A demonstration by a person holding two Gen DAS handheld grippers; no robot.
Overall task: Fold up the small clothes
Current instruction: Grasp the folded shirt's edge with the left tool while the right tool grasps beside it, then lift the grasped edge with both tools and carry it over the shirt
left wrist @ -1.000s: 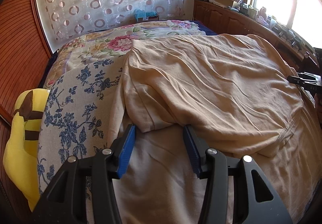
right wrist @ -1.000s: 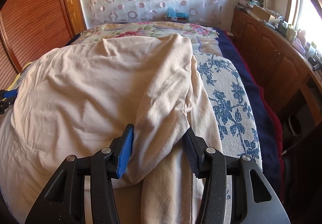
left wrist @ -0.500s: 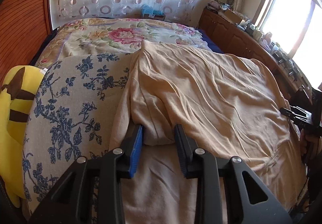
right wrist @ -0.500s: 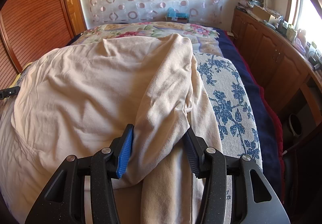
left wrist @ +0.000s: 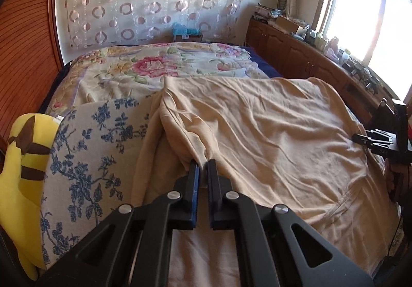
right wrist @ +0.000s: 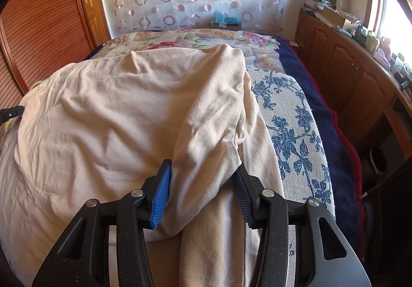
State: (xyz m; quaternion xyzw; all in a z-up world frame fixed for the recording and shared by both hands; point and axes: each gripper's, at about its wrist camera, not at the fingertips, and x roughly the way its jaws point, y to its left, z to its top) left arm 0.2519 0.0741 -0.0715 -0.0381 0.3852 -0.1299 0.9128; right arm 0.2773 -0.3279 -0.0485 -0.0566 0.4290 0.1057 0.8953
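Now, through my left wrist camera, I see the soft beige cotton garment (left wrist: 270,137) spread out on the bed, on top of a white cloth with blue flowers (left wrist: 97,148). My left gripper (left wrist: 203,171) is pinched tight on a bunched fold at the garment's left edge, with the cloth squeezed between the blue pads. A flowery pink and cream bedspread (left wrist: 154,68) lies farther back. A yellow plush toy with brown stripes (left wrist: 20,173) sits at the left side. At the right edge I can see my right gripper (left wrist: 370,138), small and dark, touching the garment's far side.

Next, through my right wrist camera, my right gripper (right wrist: 203,184) has its jaws on both sides of a thick rolled fold of the same beige garment (right wrist: 116,117). The jaws have just been closing. Both pads touch the fold, so it is clamped. The blue-flowered cloth (right wrist: 288,127) lies just to the right, and a dark blue blanket (right wrist: 332,127) runs along the bed's edge beside it.
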